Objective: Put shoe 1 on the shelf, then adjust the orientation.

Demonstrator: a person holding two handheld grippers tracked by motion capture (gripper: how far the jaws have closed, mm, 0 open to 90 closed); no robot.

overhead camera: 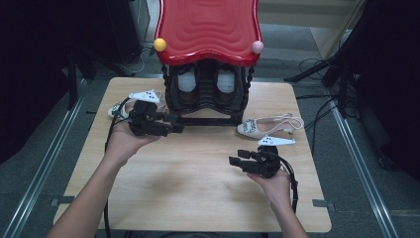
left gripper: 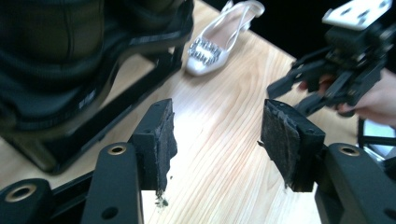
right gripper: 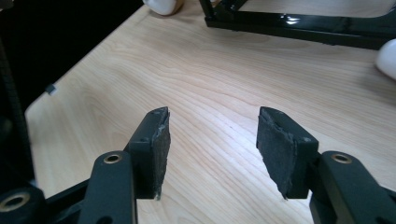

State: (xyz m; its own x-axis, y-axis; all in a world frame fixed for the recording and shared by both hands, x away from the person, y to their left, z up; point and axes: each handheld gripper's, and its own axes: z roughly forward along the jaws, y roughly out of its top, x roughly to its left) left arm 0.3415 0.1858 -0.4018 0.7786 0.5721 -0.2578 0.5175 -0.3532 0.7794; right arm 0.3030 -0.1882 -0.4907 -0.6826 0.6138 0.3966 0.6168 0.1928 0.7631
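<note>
A black shoe rack [overhead camera: 208, 94] with a wavy red top [overhead camera: 208, 27] stands at the back of the wooden table [overhead camera: 198, 188]. Two dark shoes with white insoles sit inside it. A white slingback shoe [overhead camera: 257, 126] with a jewelled buckle lies on the table right of the rack, seen also as the white shoe [left gripper: 210, 46]. Another white shoe [overhead camera: 116, 110] lies at the rack's left. My left gripper [overhead camera: 174, 124] hovers open by the rack's front left foot, nothing between its pads [left gripper: 163, 140]. My right gripper [overhead camera: 236, 159] is open over bare wood in front of the slingback.
A yellow ball [overhead camera: 160, 44] and a pink ball [overhead camera: 257, 47] cap the red top's front corners. The rack's black base bar [right gripper: 299, 23] runs across the table ahead of the right gripper. Stands and cables [overhead camera: 322, 104] crowd the floor at the right.
</note>
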